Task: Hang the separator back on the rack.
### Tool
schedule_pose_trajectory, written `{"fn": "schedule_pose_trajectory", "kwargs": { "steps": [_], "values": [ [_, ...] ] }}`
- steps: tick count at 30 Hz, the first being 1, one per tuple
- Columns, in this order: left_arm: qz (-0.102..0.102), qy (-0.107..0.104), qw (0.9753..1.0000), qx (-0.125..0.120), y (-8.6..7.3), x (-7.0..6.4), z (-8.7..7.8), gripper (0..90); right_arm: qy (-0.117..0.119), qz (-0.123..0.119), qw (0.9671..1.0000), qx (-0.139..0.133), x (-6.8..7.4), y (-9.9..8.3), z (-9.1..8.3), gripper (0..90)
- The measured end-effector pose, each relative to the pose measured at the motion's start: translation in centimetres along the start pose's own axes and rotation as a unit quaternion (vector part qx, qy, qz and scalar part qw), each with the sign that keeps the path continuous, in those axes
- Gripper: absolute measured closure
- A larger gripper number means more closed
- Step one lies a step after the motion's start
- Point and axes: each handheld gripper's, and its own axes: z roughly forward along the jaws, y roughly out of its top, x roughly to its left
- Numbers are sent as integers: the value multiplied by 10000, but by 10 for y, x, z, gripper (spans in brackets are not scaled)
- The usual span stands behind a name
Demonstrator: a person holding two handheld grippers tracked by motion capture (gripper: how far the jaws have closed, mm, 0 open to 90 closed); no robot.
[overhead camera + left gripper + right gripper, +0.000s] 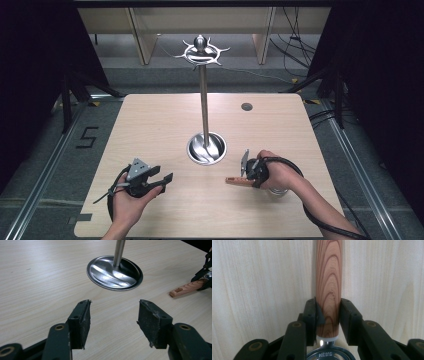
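Observation:
A wooden handle (329,282) of a metal utensil lies flat on the light wood table (150,125), and my right gripper (328,312) is shut on it near its metal collar (329,355). In the high view that handle (235,180) points left from the right gripper (248,178), with part of the utensil's metal head (277,191) under the hand. A steel stand (203,100) with a hook crown (201,51) rises from a round base (206,148). My left gripper (164,181) hovers open at the front left with nothing between its pads (80,322), aimed toward the base (115,273).
A dark round grommet (246,106) sits in the tabletop at the back right. The handle end (187,288) and right gripper (203,275) appear at the right edge of the left gripper view. Black curtains and cables surround the table.

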Motion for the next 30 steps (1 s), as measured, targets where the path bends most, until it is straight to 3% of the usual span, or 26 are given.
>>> {"fn": "schedule_pose_trajectory", "kwargs": {
  "steps": [2, 3, 4, 6, 11, 12, 14, 15, 16, 17, 18, 19, 22, 26, 28, 29, 30],
  "values": [
    [15, -11, 10000, 3, 0, 0, 0, 428, 8, 44, 10000, -24, 1, 0, 0, 696],
    [4, -14, 10000, 3, 0, 0, 0, 428, 0, -158, 9997, -196, -2, -1, 1, 697],
    [7, -14, 10000, 4, 0, 0, 0, 428, -19, -177, 9995, -248, -2, -1, 1, 697],
    [160, -15, 9999, 9, 1, 2, 0, 428, -30, -65, 9994, -342, -1, -4, 0, 698],
    [126, -10, 9999, 19, 1, 1, 0, 429, -88, 297, 9970, -704, 0, -12, -7, 699],
    [132, -7, 9999, 18, 1, 1, 0, 428, -107, 522, 9945, -897, 2, -16, -11, 699],
    [118, -2, 9999, 25, 1, 1, 0, 428, -47, 655, 9926, -1017, 3, -17, -13, 700],
    [107, -4, 9999, 26, 0, 1, 0, 428, -64, 575, 9920, -1121, 2, -20, -15, 700],
    [111, -5, 9999, 22, 0, 1, 1, 428, -49, 742, 9905, -1159, 4, -22, -17, 700],
    [110, -4, 9999, 27, 0, 1, 1, 428, -64, 749, 9896, -1230, 3, -25, -19, 700],
    [33, 8, 10000, 20, 0, -1, 1, 428, -100, 843, 9880, -1291, 4, -27, -21, 700],
    [29, 7, 10000, 22, 0, -1, 1, 428, -224, 795, 9846, -1541, 3, -32, -23, 701],
    [36, 10, 10000, 26, 0, -1, 1, 428, -244, 886, 9820, -1651, 5, -35, -26, 701],
    [32, -14, 10000, 19, -1, -1, 2, 428, -373, 1020, 9742, -1977, 5, -45, -33, 702],
    [67, -50, 10000, -19, -1, -1, 3, 428, -440, 1127, 9688, -2165, 5, -50, -37, 703],
    [144, 8, 9999, 38, 0, 0, 2, 428, -521, 1299, 9607, -2397, 6, -54, -41, 703],
    [144, 8, 9999, 38, 0, 0, 2, 428, -526, 1395, 9575, -2469, 7, -55, -43, 703]
  ]
}}
